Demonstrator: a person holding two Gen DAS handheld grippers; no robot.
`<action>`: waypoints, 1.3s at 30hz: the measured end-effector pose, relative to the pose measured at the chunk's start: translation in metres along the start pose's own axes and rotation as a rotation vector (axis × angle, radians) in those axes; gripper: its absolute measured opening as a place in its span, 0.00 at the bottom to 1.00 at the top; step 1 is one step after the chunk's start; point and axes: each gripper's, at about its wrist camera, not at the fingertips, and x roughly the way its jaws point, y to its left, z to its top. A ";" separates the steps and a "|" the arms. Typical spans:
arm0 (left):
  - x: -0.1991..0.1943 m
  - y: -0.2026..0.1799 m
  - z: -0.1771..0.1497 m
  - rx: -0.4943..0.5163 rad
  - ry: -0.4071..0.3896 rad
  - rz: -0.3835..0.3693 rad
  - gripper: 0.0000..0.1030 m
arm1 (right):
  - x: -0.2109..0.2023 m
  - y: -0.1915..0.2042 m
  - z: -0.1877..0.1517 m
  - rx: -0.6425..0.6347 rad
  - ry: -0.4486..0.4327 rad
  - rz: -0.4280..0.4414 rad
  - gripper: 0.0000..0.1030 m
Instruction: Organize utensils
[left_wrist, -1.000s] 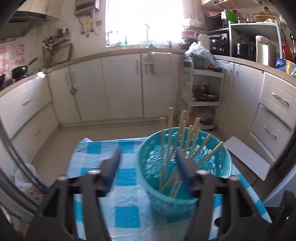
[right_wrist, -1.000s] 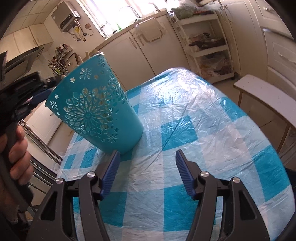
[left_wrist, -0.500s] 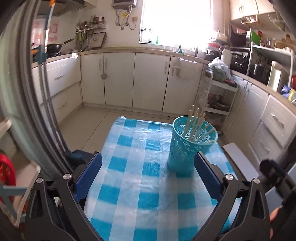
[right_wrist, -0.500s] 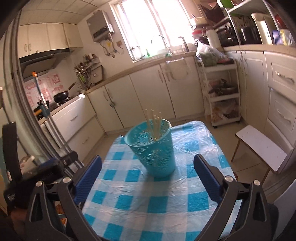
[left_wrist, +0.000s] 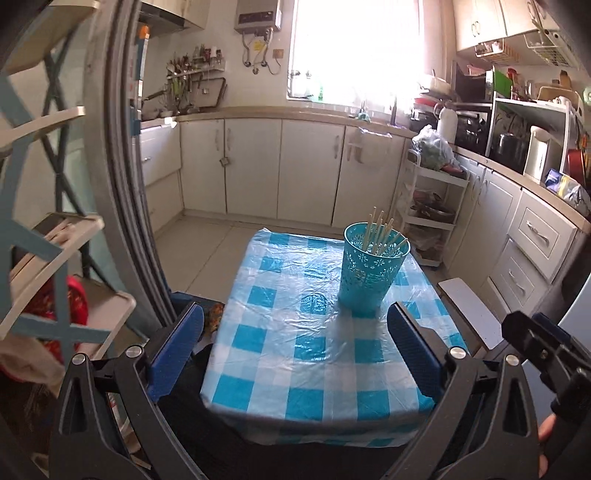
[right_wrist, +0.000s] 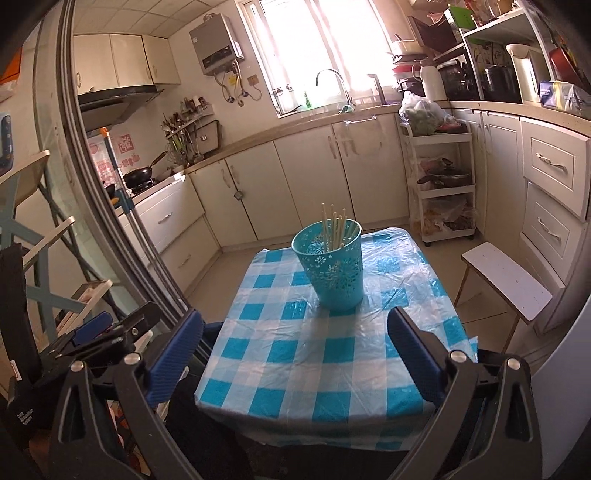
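Left gripper (left_wrist: 295, 341) spread wide and empty, hovering off the table's near edge; right gripper (right_wrist: 295, 339) likewise agape with nothing between the pads. Both sets of jaws just opened, nothing in them. Both well clear of the turquoise basket (left_wrist: 371, 271), standing upright toward the far right corner of the checked tablecloth (left_wrist: 295, 347). Chopsticks (left_wrist: 380, 236) gathered inside, tips leaning on the rim, so kept together and off the cloth. Probably finished: nothing loose visible on the table, tools free.
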 end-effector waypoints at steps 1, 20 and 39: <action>-0.006 0.001 -0.002 -0.007 -0.002 0.000 0.93 | -0.006 0.002 -0.004 0.001 -0.002 0.005 0.93; -0.062 0.014 -0.018 -0.020 -0.035 0.032 0.93 | -0.065 0.036 -0.027 -0.077 -0.075 0.035 0.93; -0.078 0.018 -0.021 -0.015 -0.058 0.030 0.93 | -0.081 0.045 -0.032 -0.101 -0.102 0.027 0.93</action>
